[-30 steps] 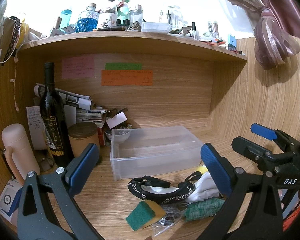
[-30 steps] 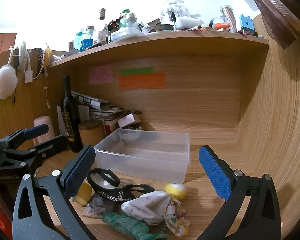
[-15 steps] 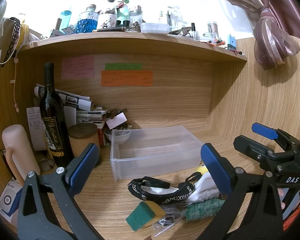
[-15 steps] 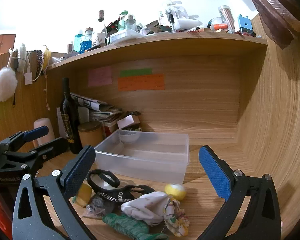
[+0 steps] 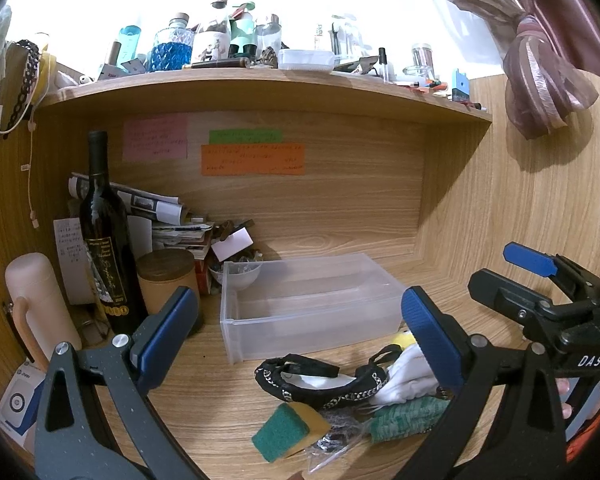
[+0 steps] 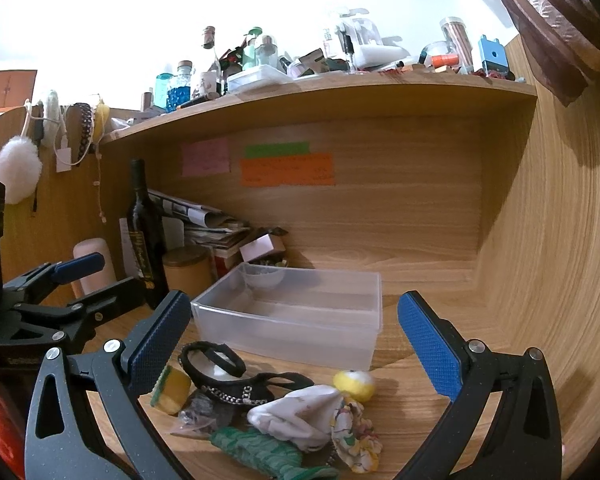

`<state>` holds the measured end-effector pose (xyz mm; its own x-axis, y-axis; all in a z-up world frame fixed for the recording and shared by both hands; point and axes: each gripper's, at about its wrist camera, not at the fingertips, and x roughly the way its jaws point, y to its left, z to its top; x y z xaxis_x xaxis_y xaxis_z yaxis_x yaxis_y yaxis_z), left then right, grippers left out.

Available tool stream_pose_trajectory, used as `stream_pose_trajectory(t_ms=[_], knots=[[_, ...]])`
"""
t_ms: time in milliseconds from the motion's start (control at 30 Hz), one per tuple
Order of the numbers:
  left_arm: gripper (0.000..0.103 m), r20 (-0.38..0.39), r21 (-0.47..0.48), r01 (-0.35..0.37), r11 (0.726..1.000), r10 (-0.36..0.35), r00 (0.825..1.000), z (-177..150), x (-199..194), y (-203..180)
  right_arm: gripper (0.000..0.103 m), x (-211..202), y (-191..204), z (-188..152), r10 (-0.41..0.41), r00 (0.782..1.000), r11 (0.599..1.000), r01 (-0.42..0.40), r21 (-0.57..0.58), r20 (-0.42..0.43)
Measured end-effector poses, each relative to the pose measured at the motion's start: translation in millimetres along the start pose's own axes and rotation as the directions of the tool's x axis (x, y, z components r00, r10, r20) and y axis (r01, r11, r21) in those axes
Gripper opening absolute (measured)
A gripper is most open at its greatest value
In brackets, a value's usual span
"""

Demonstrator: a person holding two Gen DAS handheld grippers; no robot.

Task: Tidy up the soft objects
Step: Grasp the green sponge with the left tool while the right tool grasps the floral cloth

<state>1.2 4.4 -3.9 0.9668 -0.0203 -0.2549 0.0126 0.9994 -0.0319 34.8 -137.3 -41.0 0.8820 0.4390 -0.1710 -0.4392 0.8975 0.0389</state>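
A clear plastic bin stands empty on the wooden desk; it also shows in the right wrist view. In front of it lies a pile: a black chain-trimmed strap piece, a green and yellow sponge, a white cloth, a green knitted piece, a floral scrunchie and a yellow ball. My left gripper is open above the pile's left side. My right gripper is open above the pile.
A dark wine bottle, a round lidded canister, a pink flask and stacked papers crowd the back left corner. A small bowl sits behind the bin. A cluttered shelf hangs overhead. The wooden side wall is on the right.
Both grippers have drifted very slightly; the pile and bin have not moved. Both stay open.
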Motion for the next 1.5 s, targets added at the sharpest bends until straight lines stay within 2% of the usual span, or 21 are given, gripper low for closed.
stream_pose_trajectory(t_ms=[400, 600, 700, 800, 1033, 1200, 1333, 1400, 1500], knots=[[0.103, -0.009, 0.017, 0.012, 1.0, -0.012, 1.0, -2, 0, -5, 0.103, -4, 5, 0, 0.026, 0.999, 1.0, -0.026, -0.015, 0.023], [0.103, -0.022, 0.001, 0.022, 1.0, -0.022, 1.0, -9, 5, 0, 0.103, 0, -2, -3, 0.03, 1.0, 0.999, -0.03, 0.012, 0.002], [0.088, -0.053, 0.0, 0.012, 1.0, -0.012, 0.999, -14, 11, 4, 0.098, 3, -8, -7, 0.026, 0.999, 0.999, -0.025, 0.03, -0.021], [0.082, -0.105, -0.006, -0.005, 1.0, 0.005, 0.994, -23, 18, 11, 0.087, 9, -15, -14, 0.008, 0.997, 0.999, -0.005, 0.04, -0.07], [0.082, -0.218, -0.025, 0.001, 1.0, -0.006, 0.976, -56, 33, 13, 0.071, 21, -30, -39, 0.001, 0.98, 0.997, 0.015, 0.077, -0.197], [0.082, -0.32, -0.053, 0.017, 0.998, -0.033, 0.947, -83, 48, 15, 0.07, 29, -32, -60, 0.032, 0.96, 0.994, -0.003, 0.106, -0.278], [0.082, -0.372, -0.095, 0.01, 0.995, -0.045, 0.927, -97, 59, 21, 0.07, 38, -30, -72, 0.062, 0.941, 0.992, -0.022, 0.121, -0.332], [0.079, -0.388, -0.109, 0.005, 0.994, -0.047, 0.921, -102, 64, 24, 0.07, 44, -30, -76, 0.07, 0.934, 0.991, -0.026, 0.13, -0.349], [0.066, -0.396, -0.141, 0.044, 0.989, -0.097, 0.913, -106, 68, 26, 0.07, 53, -32, -79, 0.079, 0.927, 0.989, -0.027, 0.144, -0.367]])
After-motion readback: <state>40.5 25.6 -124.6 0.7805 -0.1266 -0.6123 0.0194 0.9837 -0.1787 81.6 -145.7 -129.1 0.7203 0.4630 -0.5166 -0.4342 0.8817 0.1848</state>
